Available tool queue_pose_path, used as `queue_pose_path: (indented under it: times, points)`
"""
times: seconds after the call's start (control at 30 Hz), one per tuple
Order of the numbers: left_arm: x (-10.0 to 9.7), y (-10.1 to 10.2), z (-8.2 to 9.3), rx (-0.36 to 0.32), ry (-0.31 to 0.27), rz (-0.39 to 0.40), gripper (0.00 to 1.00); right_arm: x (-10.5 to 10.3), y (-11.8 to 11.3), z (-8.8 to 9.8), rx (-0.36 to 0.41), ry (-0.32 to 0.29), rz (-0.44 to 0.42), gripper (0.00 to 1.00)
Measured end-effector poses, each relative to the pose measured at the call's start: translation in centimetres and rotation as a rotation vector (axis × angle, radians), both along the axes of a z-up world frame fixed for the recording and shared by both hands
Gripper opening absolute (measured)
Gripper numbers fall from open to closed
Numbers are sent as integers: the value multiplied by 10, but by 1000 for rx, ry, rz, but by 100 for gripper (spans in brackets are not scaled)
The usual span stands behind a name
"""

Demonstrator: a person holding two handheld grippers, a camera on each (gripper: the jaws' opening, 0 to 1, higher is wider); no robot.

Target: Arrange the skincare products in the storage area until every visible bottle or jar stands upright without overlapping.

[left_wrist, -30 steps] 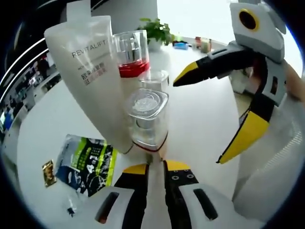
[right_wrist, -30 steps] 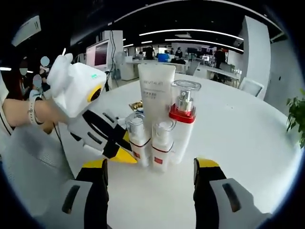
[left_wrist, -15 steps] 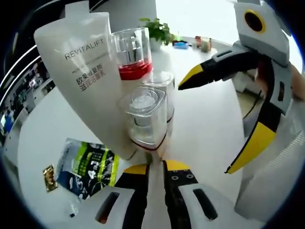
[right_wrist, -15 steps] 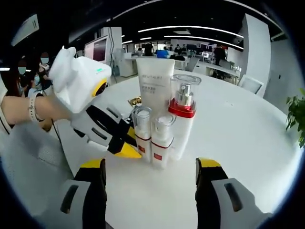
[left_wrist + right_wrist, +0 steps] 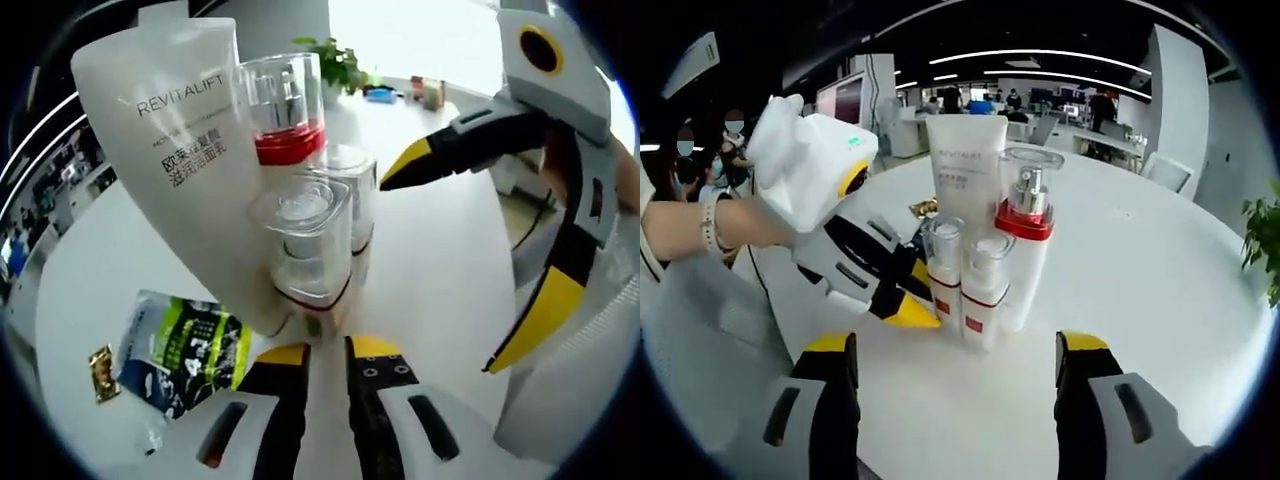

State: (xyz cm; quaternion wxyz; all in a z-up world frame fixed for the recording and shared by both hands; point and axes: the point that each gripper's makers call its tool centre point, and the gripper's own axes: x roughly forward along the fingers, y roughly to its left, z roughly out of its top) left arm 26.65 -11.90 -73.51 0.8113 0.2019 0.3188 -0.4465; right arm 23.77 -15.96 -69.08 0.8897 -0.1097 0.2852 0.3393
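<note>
Four skincare items stand upright in a tight cluster on the round white table (image 5: 1140,270). They are a white REVITALIFT tube (image 5: 185,150) (image 5: 966,165), a tall pump bottle with a red collar (image 5: 285,110) (image 5: 1027,235), and two small clear-capped bottles with red bands (image 5: 305,250) (image 5: 943,270) (image 5: 985,290). My left gripper (image 5: 326,350) (image 5: 912,315) is shut, and its yellow tips sit at the base of the nearer small bottle. My right gripper (image 5: 955,345) (image 5: 450,265) stands open in front of the cluster, touching nothing.
A green printed sachet (image 5: 185,345) and a small gold packet (image 5: 100,362) lie flat on the table beside the tube. A potted plant (image 5: 330,60) stands at the table's far edge. A person's wrist (image 5: 705,235) holds the left gripper. Desks and people lie beyond.
The left gripper's tips have crept a little closer to the small bottle's base. In the left gripper view the right gripper has drifted slightly rightward. The bottles stay put.
</note>
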Motion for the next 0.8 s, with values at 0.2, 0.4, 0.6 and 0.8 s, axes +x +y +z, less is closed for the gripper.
queue_pose_path:
  times: [0.2,0.4,0.6,0.8]
  points:
    - [0,4,6,2,-7,4,11,-2,2,-3,-4,14,14,86]
    - [-2,12,11,10,-17,18,13,2,-2,1,12,-2,-27,95]
    - [-4,20,14,14,-25,31,15,1,0,1,15,0,-26,99]
    - [-10,28,16,16,-19,40,17,-2,3,-2,5,13,-5,100]
